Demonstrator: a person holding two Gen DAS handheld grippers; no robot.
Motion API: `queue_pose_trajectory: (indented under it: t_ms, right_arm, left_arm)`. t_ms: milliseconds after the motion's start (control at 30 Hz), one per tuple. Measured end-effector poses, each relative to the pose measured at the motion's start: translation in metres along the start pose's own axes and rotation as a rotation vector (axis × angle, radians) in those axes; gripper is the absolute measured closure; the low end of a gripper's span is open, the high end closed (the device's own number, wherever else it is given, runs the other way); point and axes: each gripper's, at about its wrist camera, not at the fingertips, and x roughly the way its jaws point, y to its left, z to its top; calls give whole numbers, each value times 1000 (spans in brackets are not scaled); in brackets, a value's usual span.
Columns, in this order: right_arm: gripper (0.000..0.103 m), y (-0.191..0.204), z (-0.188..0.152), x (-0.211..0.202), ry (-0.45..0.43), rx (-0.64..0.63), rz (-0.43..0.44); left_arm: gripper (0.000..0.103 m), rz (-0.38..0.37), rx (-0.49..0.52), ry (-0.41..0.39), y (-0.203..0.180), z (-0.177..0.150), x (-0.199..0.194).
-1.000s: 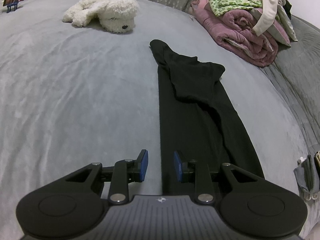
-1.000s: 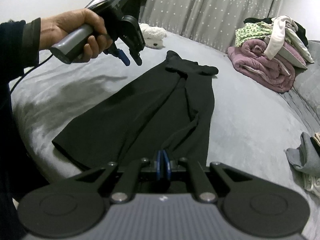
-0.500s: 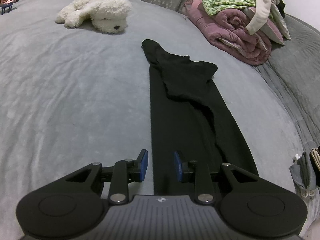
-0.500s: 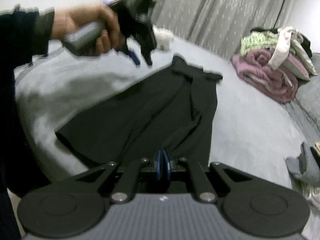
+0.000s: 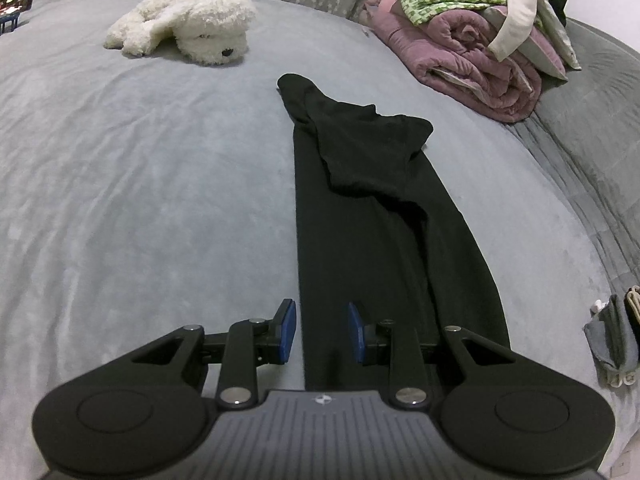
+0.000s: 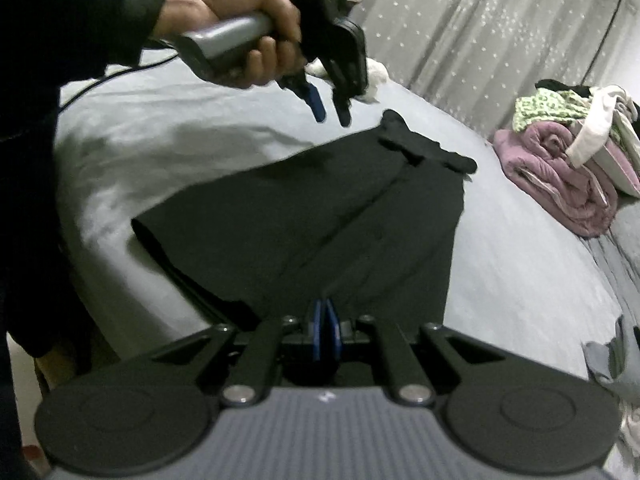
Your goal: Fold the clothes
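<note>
A long black garment [image 5: 360, 220], folded lengthwise, lies on the grey bed [image 5: 140, 180]; its far end is bunched. My left gripper [image 5: 322, 320] is open and hangs above the garment's left edge, with nothing between its blue pads. In the right wrist view the same gripper [image 6: 331, 117], held by a hand [image 6: 240, 40], hovers over the bed beside the far part of the garment [image 6: 320, 216]. My right gripper [image 6: 325, 312] is shut at the near hem, and creases in the cloth run together at its pads.
A white plush toy [image 5: 192, 28] lies at the far side of the bed. A pile of pink, green and white laundry [image 5: 472, 40] sits at the far right. A small grey cloth [image 5: 608, 340] lies at the right edge. A dotted curtain [image 6: 480, 20] hangs behind.
My right gripper has sunk slightly and rolled, staying shut at the hem. The left gripper stays open and has hardly shifted over the garment.
</note>
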Motion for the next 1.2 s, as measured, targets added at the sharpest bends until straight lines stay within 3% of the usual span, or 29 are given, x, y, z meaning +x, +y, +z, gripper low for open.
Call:
queue_pose_trajectory:
  t_ms: [67,167,233,467,1200]
  right_arm:
    - [97,0,3,-2,-31,20,2]
    - [97,-8,10,-17,-155,87,12]
    - [97,-12,14,-20,-178,118,17]
    - [96,4,-1,11,-14,60,44]
    - [90,-3,8,2,-4,169,137]
  left_arm:
    - [76,-3,6,0,-1,0,-1]
    - [76,-5,3,-3,0,0,-2]
    - [76,0,-5,-2,1,1,-1]
    - [76,5,3,7,-1,1,1]
    - [75,13,5,24,0,0,3]
